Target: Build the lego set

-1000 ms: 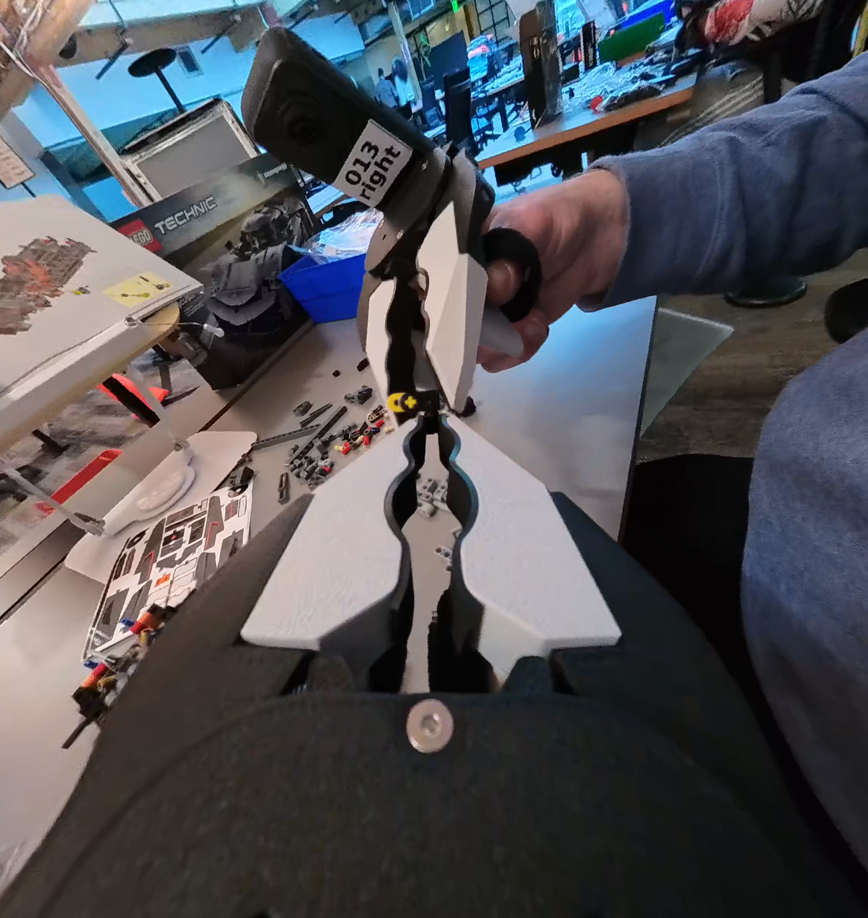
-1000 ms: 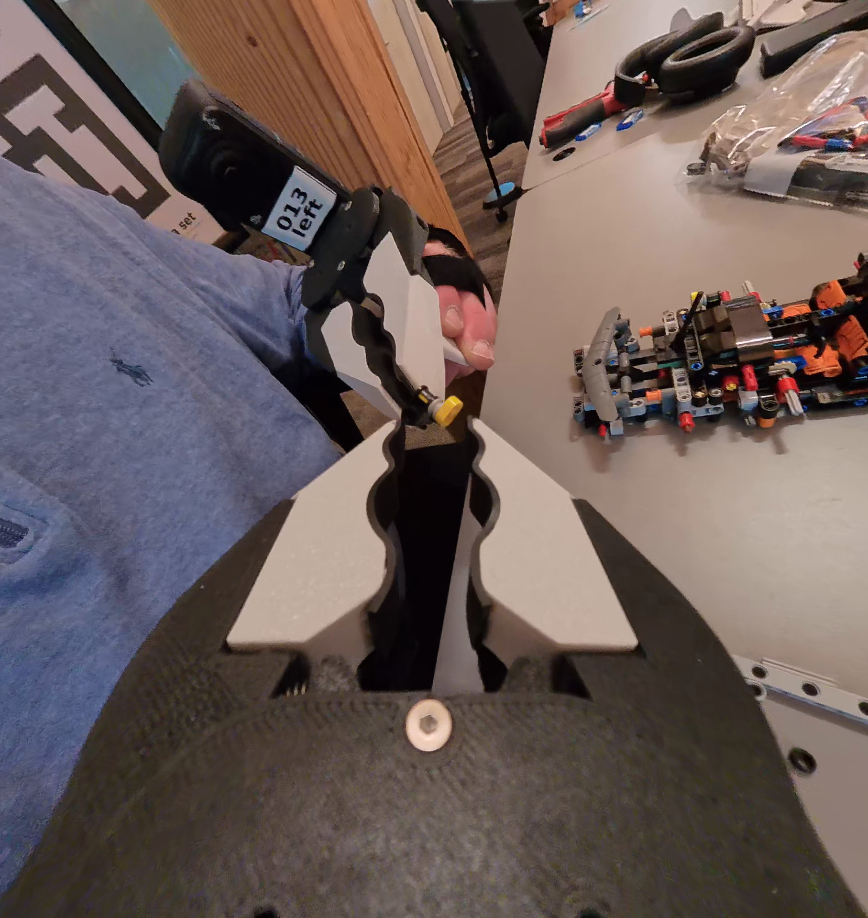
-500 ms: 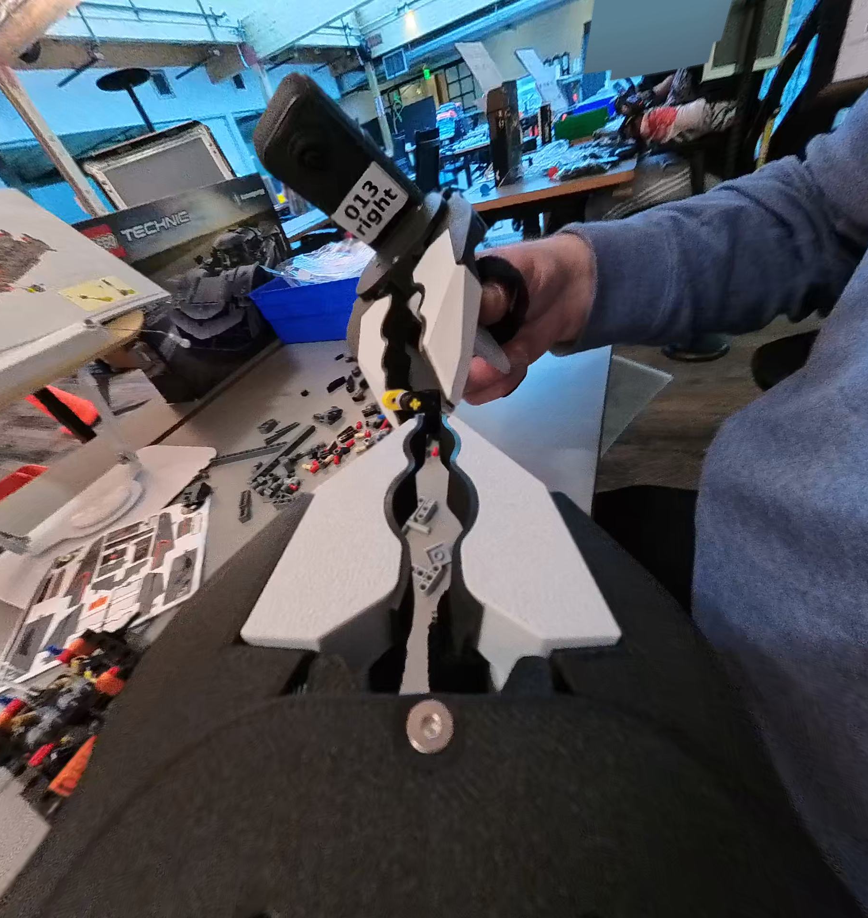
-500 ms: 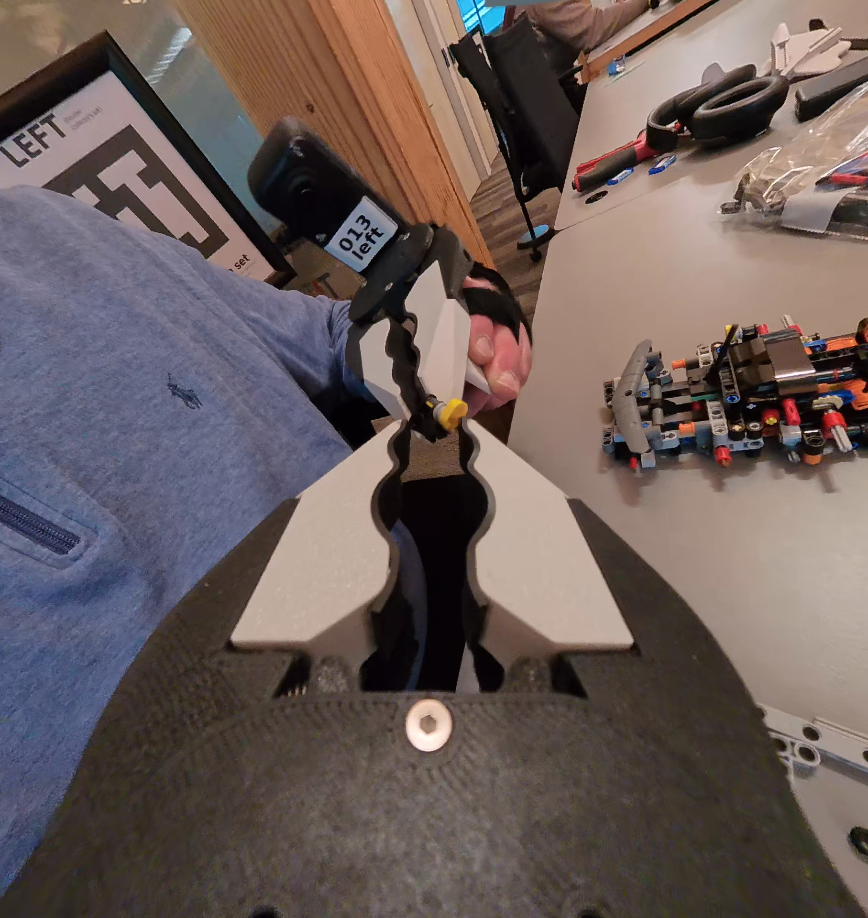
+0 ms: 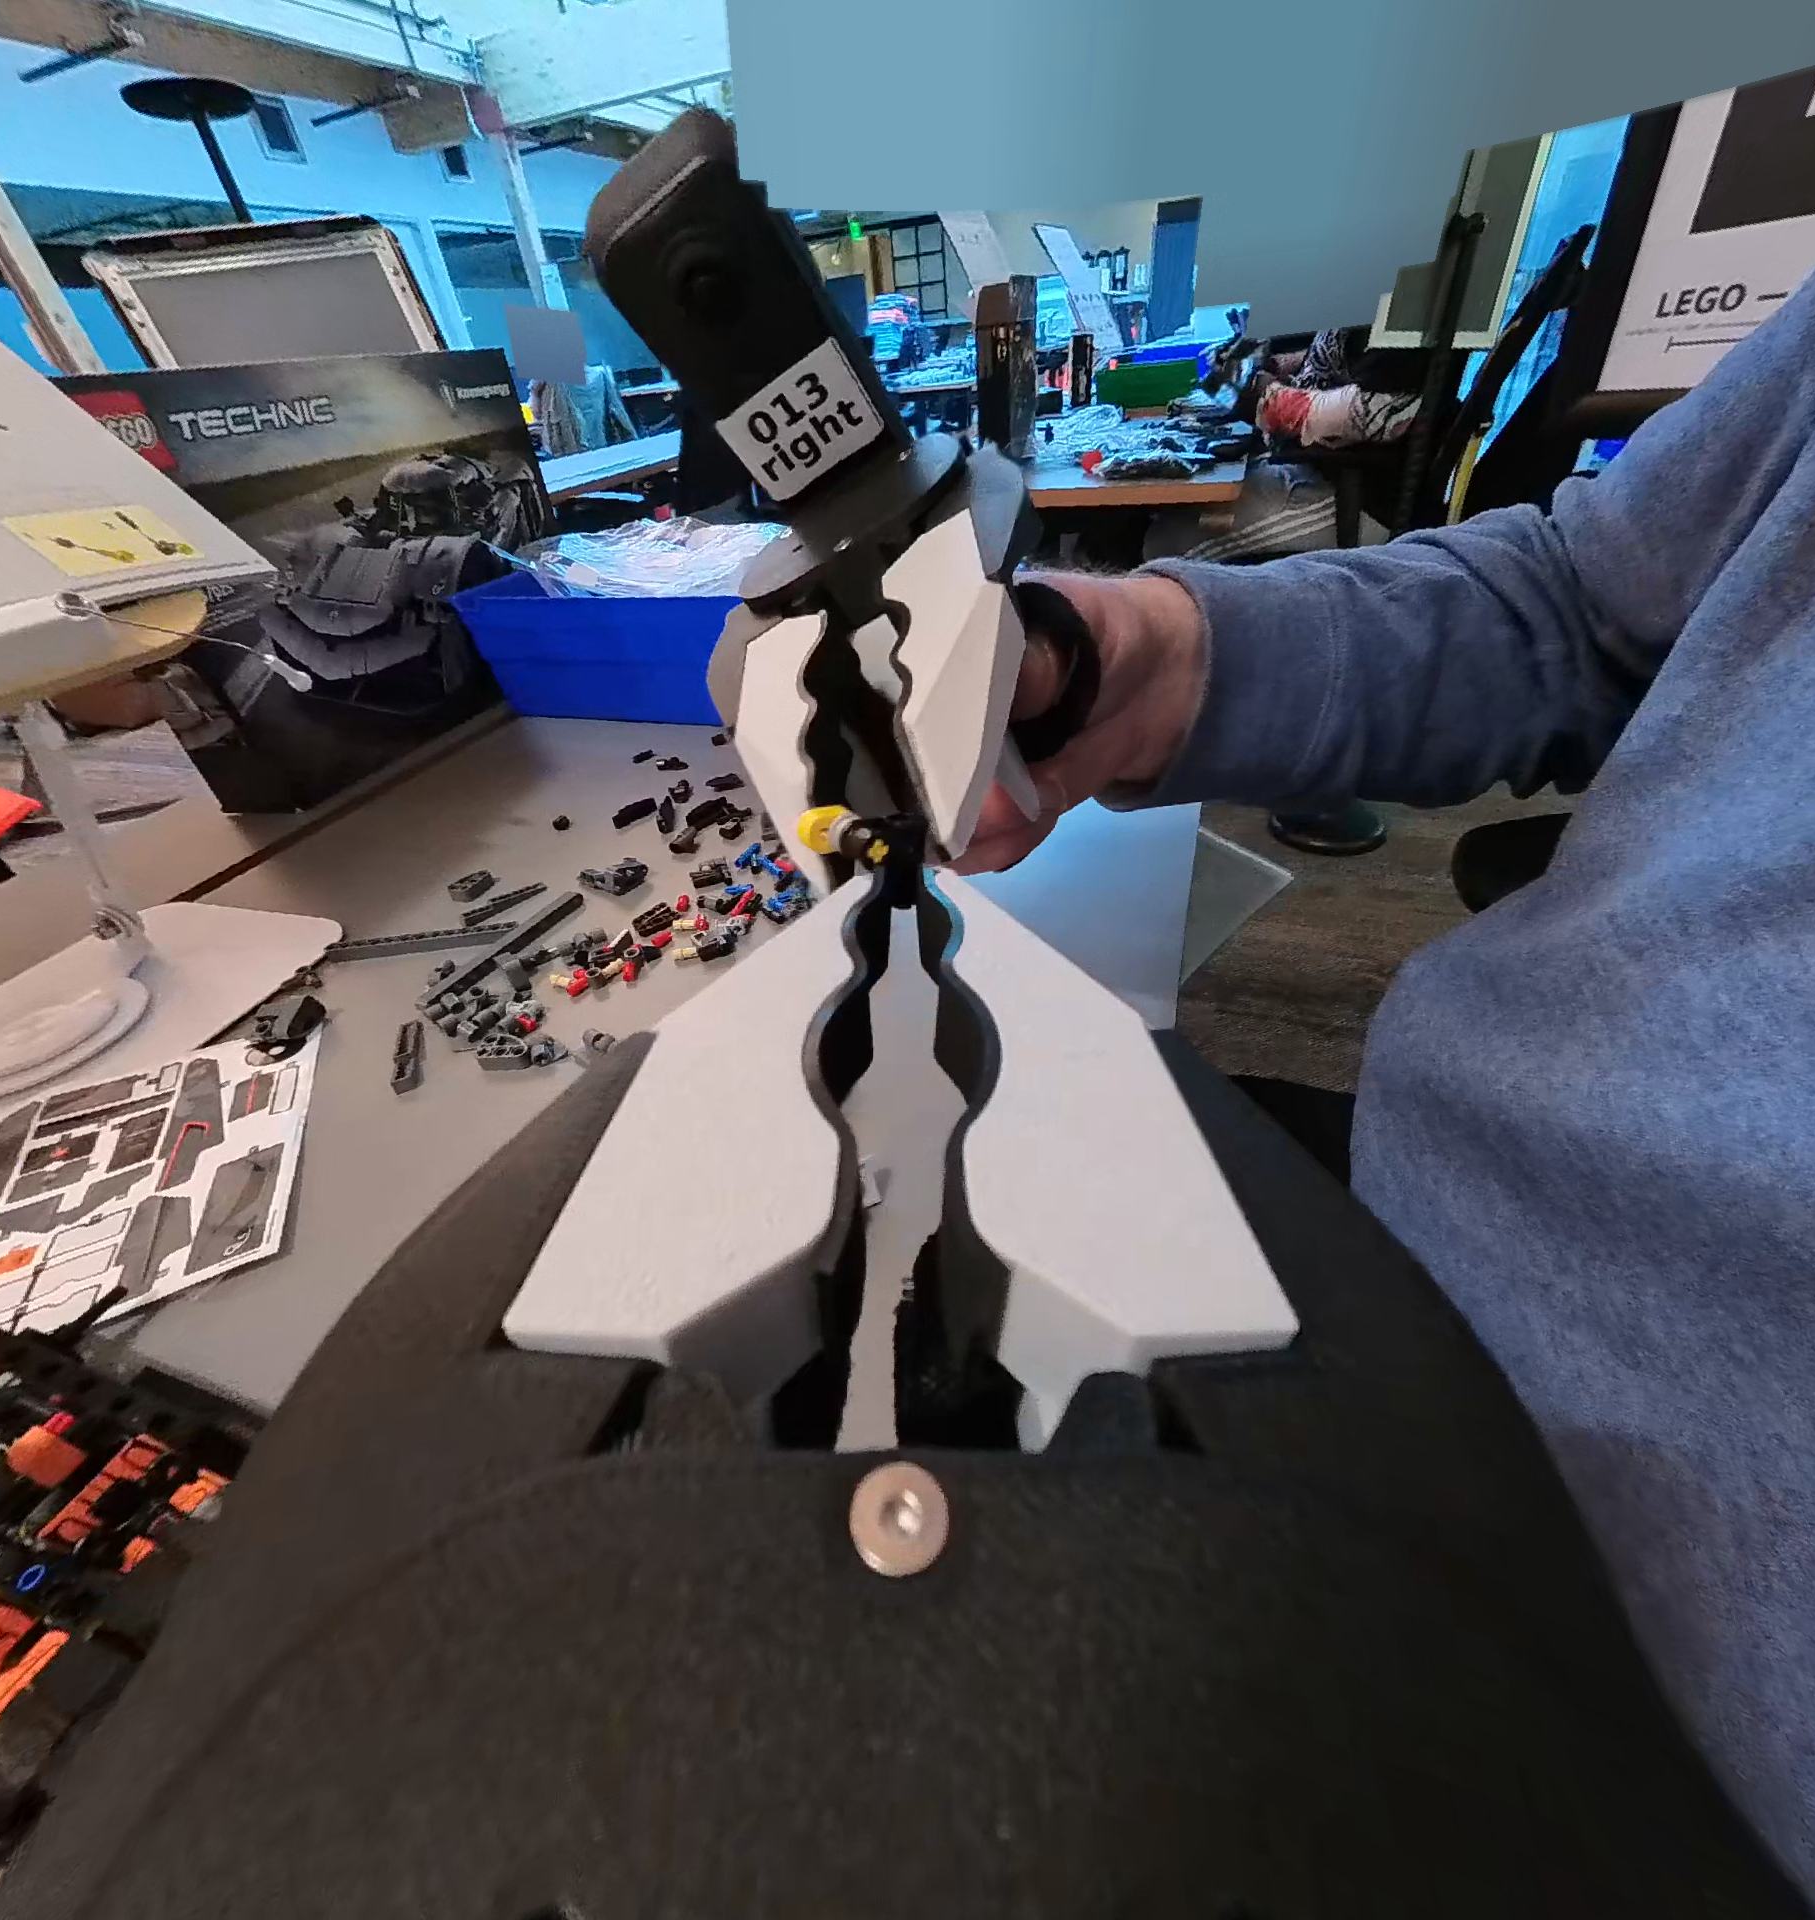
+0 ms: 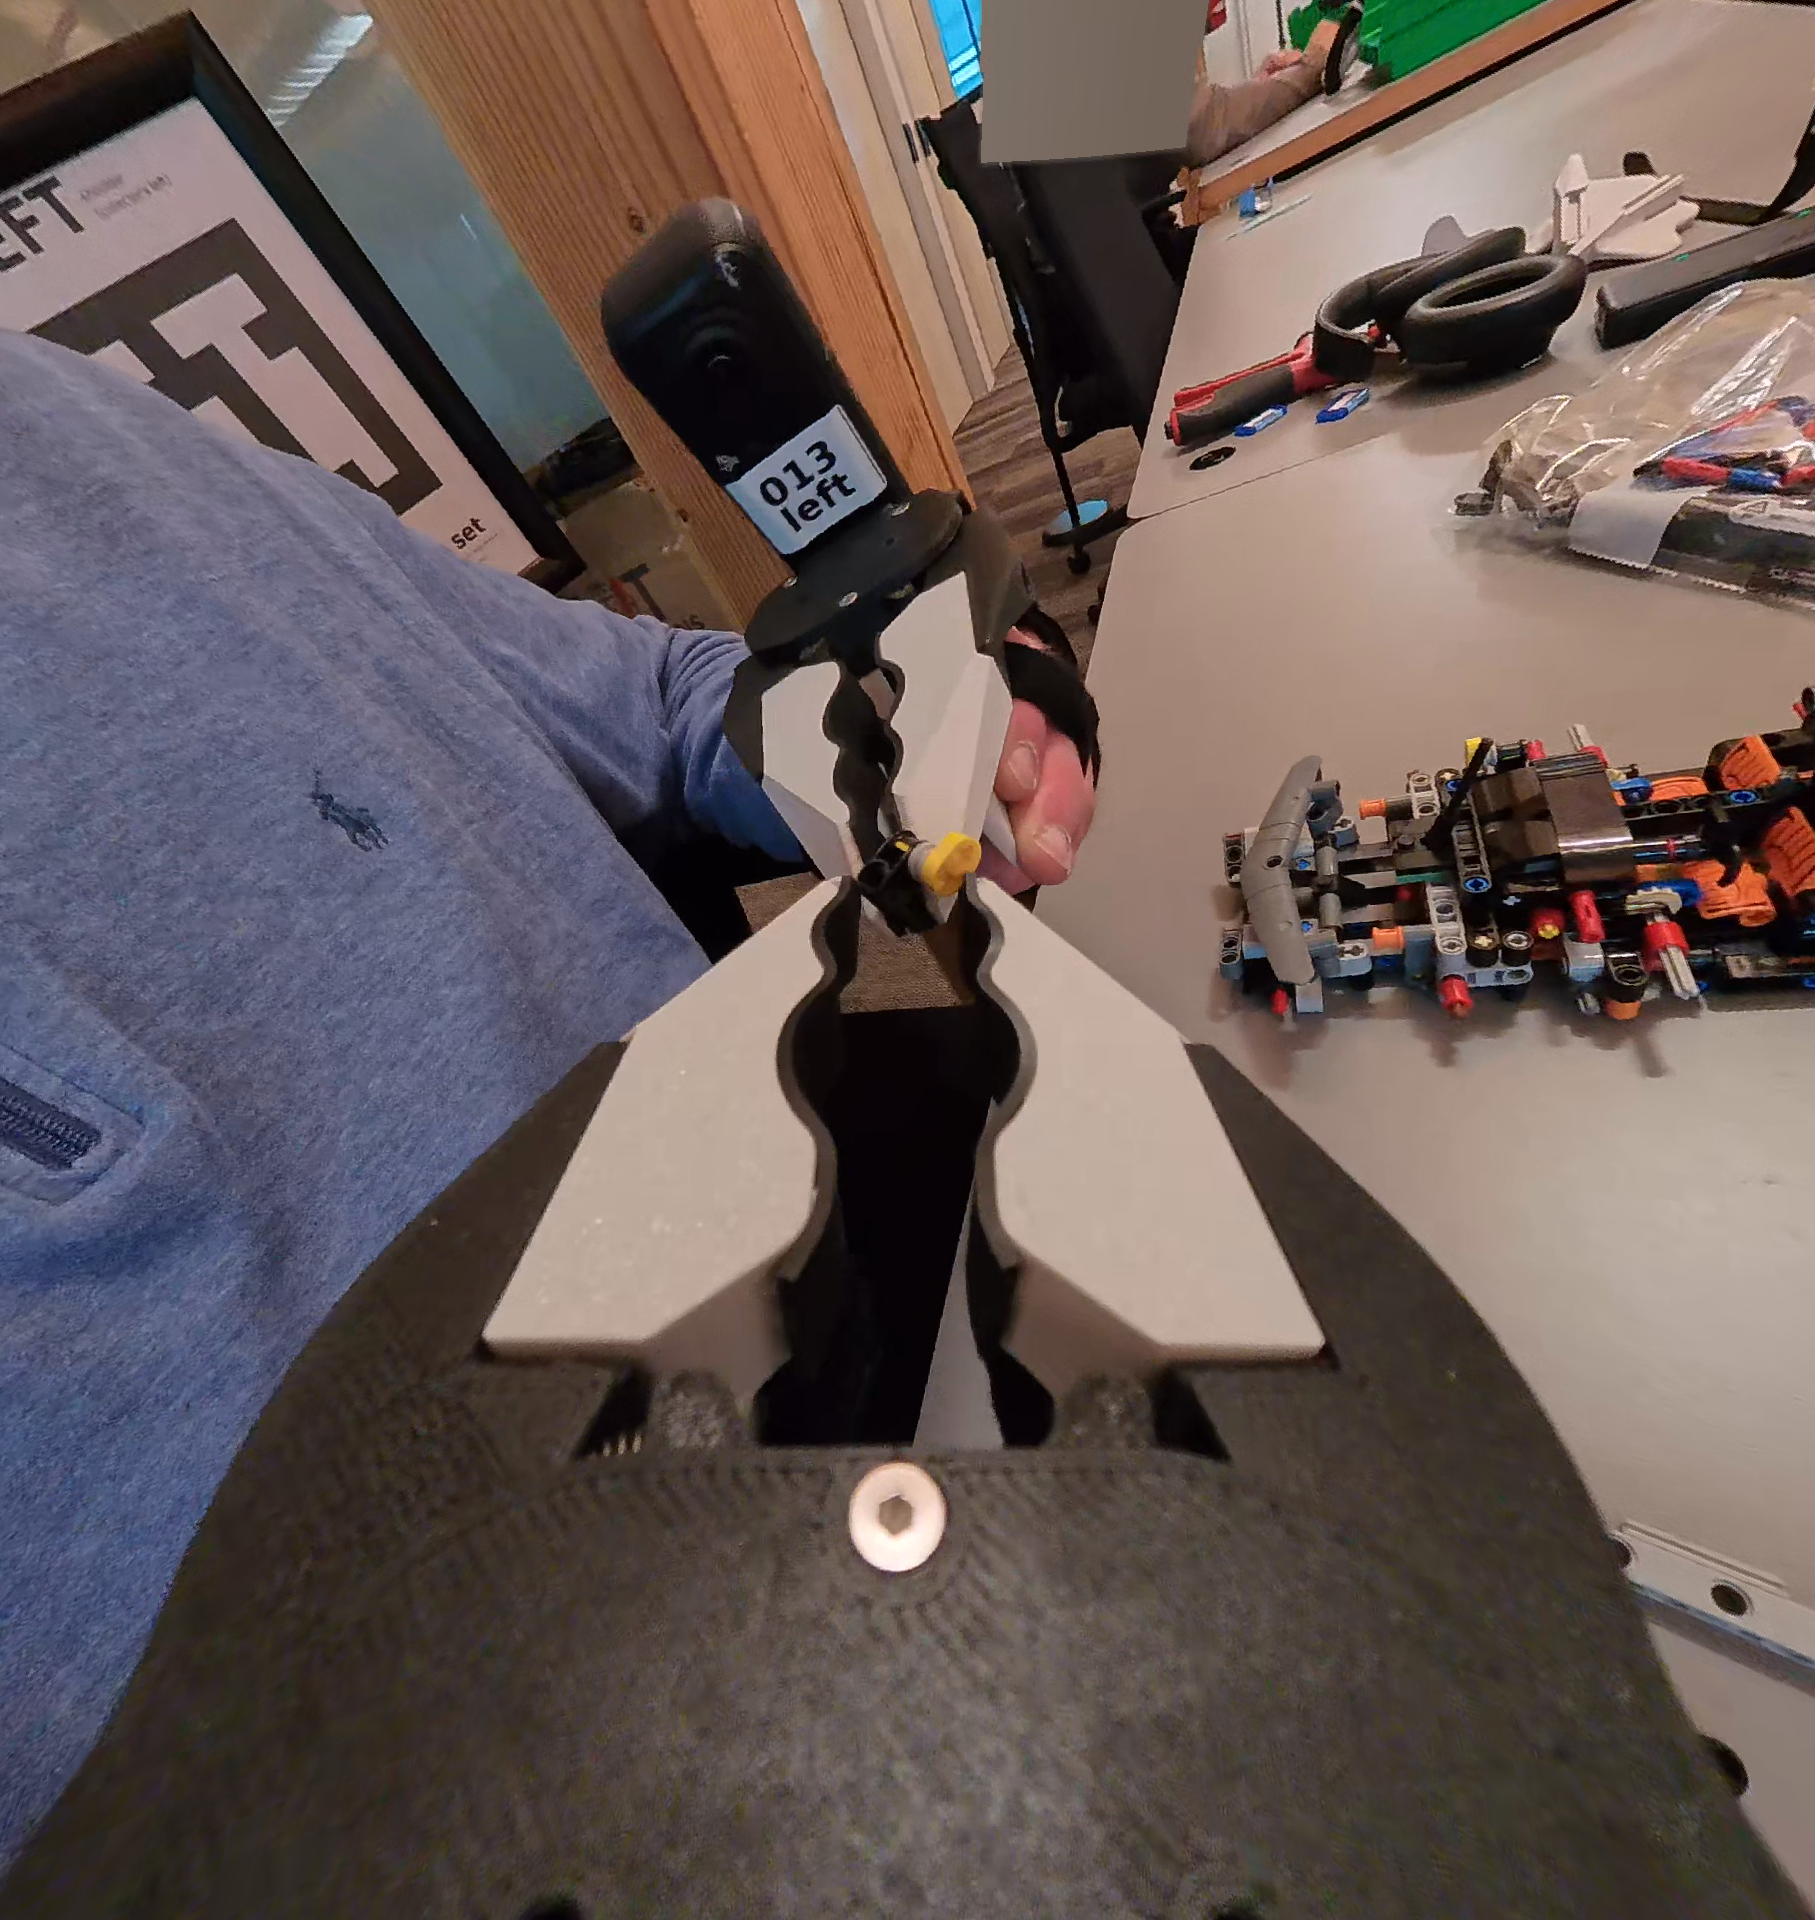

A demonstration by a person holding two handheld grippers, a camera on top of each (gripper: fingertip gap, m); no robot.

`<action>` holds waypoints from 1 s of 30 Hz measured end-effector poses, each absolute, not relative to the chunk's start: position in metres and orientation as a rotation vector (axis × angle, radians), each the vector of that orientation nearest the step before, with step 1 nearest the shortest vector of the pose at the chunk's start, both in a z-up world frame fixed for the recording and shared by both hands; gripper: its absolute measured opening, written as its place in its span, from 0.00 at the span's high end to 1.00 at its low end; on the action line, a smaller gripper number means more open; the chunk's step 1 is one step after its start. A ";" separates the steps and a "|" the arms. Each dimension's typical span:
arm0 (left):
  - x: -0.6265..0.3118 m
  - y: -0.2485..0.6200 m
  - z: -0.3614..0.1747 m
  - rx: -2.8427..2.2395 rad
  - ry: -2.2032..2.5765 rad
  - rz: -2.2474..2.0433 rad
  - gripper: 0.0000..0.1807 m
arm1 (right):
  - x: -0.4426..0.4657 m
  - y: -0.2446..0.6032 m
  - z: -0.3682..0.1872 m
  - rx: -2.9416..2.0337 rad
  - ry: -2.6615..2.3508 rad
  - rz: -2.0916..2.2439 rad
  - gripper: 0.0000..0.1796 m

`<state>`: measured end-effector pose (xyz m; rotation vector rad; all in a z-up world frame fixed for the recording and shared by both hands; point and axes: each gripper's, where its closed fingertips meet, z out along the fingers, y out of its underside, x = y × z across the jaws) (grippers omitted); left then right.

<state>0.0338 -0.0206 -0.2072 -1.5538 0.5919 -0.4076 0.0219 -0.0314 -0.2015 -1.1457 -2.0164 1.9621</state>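
Your two grippers meet tip to tip above the near edge of the grey tabletop (image 6: 1402, 727), sharing one small black connector piece with a grey axle and yellow round end cap (image 5: 853, 837). Your left gripper (image 5: 895, 896) has its jaws clenched on the black lower part of that piece, the tips almost touching. Your right gripper (image 6: 908, 896) closes its white fingers (image 6: 695, 1122) around the piece too, tips narrowly apart; whether they press it cannot be told. The piece's long axis runs roughly crosswise to both grippers, with the yellow cap pointing towards the long black, orange and grey partly built car chassis (image 6: 1568, 894). That chassis lies flat on the tabletop, its curved grey end towards you and its long axis running away from the grippers. On the other side of the grippers from the chassis, a scatter of small black, grey, red and blue loose parts (image 5: 612, 925) lies on the tabletop, with a printed sticker sheet (image 5: 124, 1174) just beside it.
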 end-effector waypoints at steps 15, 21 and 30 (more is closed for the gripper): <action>0.034 -0.019 -0.207 -1.554 0.525 -0.582 0.98 | 0.021 -0.028 -0.205 -1.156 -2.014 1.887 0.90; 0.035 -0.019 -0.208 -1.557 0.518 -0.624 0.98 | 0.022 -0.028 -0.207 -1.168 -2.009 1.911 0.90; 0.040 -0.019 -0.211 -1.570 0.693 -0.402 0.98 | 0.030 -0.029 -0.204 -1.190 -2.018 2.054 0.90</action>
